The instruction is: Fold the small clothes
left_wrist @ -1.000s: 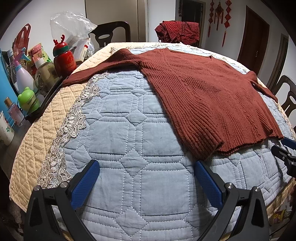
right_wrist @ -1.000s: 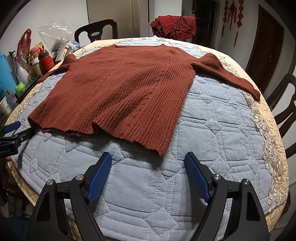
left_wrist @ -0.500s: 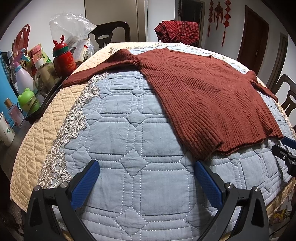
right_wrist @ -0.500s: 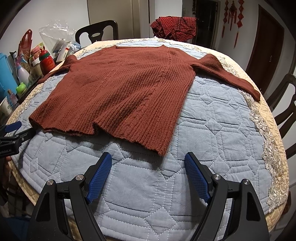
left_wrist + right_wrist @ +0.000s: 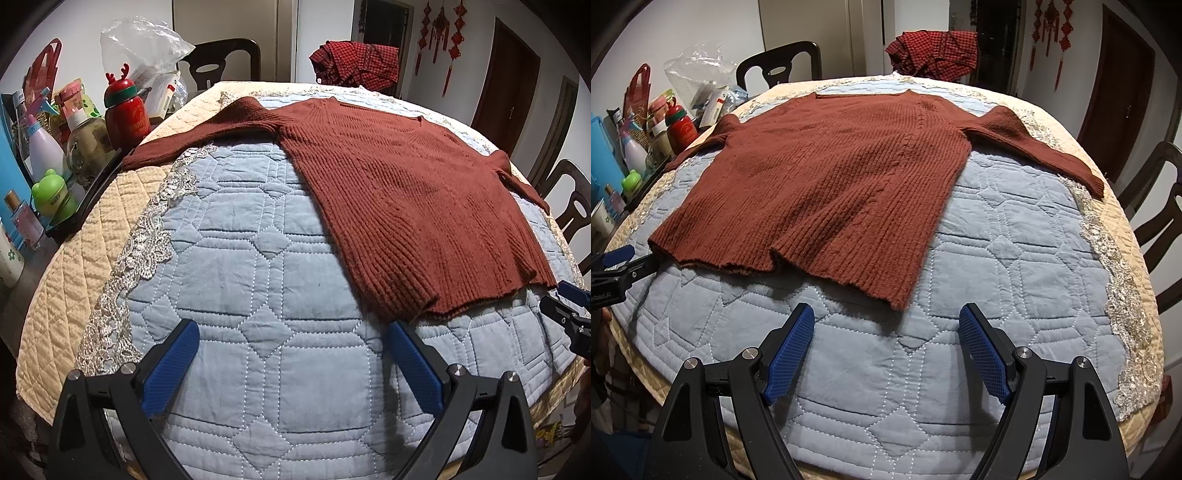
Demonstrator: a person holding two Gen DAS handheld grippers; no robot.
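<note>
A rust-red ribbed sweater (image 5: 406, 192) lies flat on the blue quilted table cover (image 5: 258, 280), sleeves spread out; it also shows in the right wrist view (image 5: 831, 192). My left gripper (image 5: 291, 332) is open and empty, just short of the hem's left corner. My right gripper (image 5: 886, 321) is open and empty, just short of the hem's right corner. The left gripper also shows at the left edge of the right wrist view (image 5: 624, 266), and the right gripper at the right edge of the left wrist view (image 5: 569, 306).
Bottles, a red reindeer flask (image 5: 123, 107) and a plastic bag crowd a tray at the table's left. A red checked cloth (image 5: 354, 62) hangs on a far chair. Dark chairs (image 5: 1160, 206) stand on the right. Lace trim (image 5: 1123, 295) edges the cover.
Both grippers have crept slightly closer to the sweater's hem. The sweater has not moved.
</note>
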